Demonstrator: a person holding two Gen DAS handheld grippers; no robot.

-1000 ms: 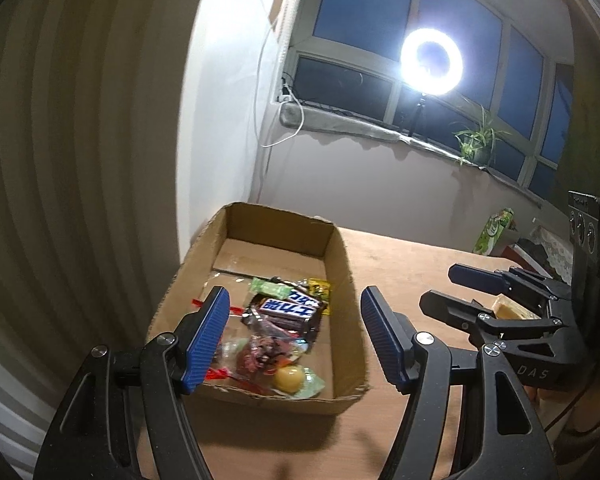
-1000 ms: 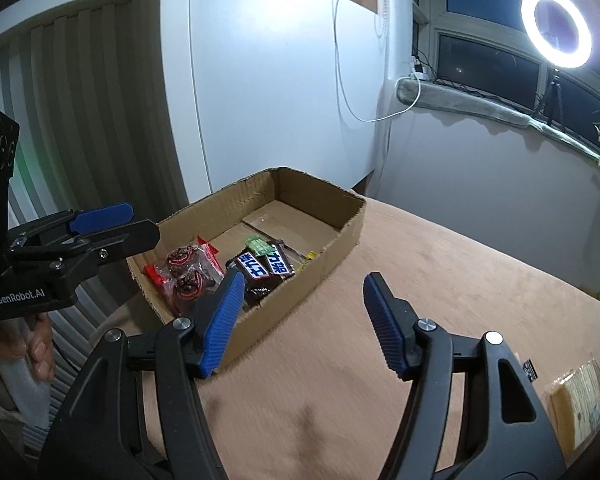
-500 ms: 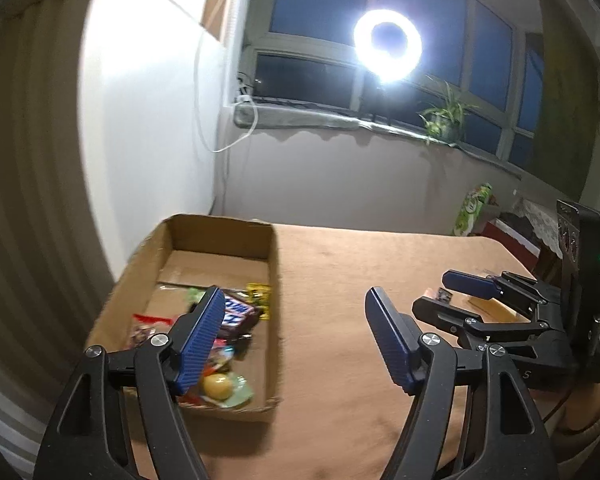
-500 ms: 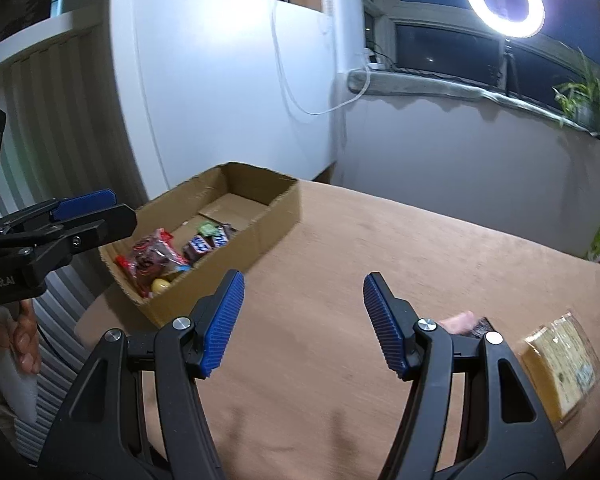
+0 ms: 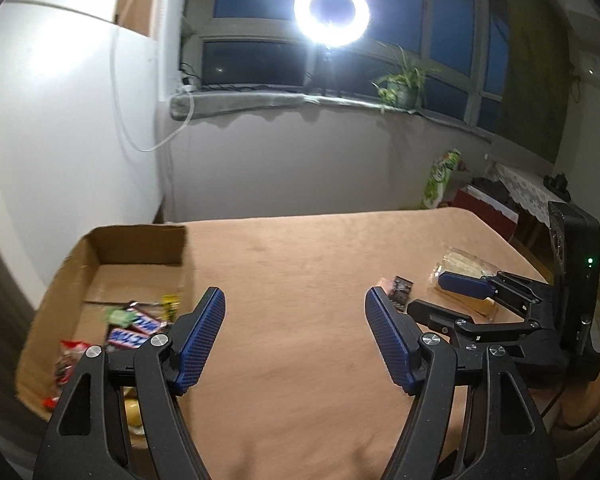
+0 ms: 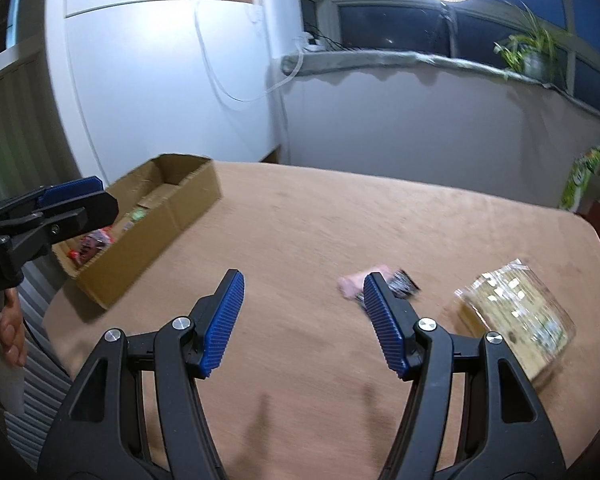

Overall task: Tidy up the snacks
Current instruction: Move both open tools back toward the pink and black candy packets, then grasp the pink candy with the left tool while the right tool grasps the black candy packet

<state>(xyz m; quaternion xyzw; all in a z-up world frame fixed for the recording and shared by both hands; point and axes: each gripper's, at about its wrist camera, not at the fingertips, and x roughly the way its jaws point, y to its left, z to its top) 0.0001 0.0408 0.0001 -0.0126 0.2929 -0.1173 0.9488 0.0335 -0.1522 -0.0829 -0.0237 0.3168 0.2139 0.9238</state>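
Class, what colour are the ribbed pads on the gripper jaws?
Blue pads on black arms, clearest in the right wrist view.

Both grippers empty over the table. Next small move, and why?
Probably ease the right gripper forward and down toward the small pink-and-black packet by its right finger: its jaws are open and empty, and that packet lies loose on the table, outside the cardboard box.
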